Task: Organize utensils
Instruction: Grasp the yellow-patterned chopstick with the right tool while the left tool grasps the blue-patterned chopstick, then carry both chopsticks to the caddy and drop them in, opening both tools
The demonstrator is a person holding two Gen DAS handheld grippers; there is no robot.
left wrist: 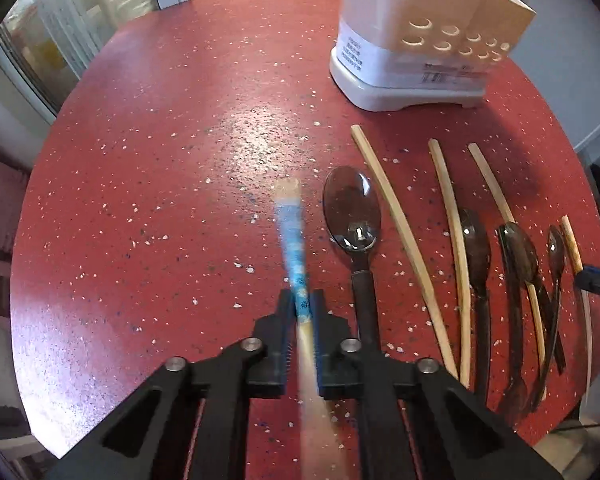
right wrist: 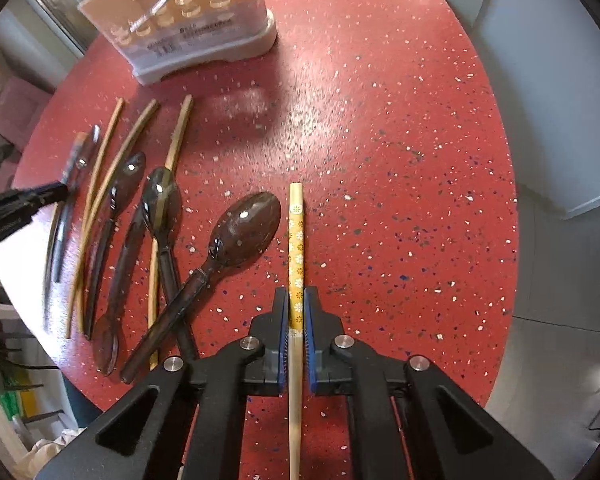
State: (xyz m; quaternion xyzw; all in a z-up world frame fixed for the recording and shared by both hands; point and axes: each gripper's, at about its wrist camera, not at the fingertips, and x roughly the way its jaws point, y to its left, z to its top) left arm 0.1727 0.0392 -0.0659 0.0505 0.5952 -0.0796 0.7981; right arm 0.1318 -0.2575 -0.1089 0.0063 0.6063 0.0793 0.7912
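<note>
My left gripper [left wrist: 302, 304] is shut on a blue-patterned chopstick [left wrist: 290, 236], blurred, held above the red table [left wrist: 160, 160]. My right gripper [right wrist: 296, 304] is shut on a yellow flower-patterned chopstick [right wrist: 296, 248] above the table. A large dark spoon [left wrist: 352, 210] lies just right of the blue chopstick; it also shows in the right wrist view [right wrist: 244, 232]. Several plain wooden chopsticks [left wrist: 400, 228] and smaller dark spoons [left wrist: 476, 252] lie in a row beside it. A white utensil holder [left wrist: 412, 40] with round holes stands at the table's far side, also in the right wrist view [right wrist: 192, 20].
The other gripper's tip shows at the right edge of the left wrist view [left wrist: 598, 280] and at the left edge of the right wrist view [right wrist: 24, 200]. The round table's edge curves close on both sides. Windows and a grey floor lie beyond.
</note>
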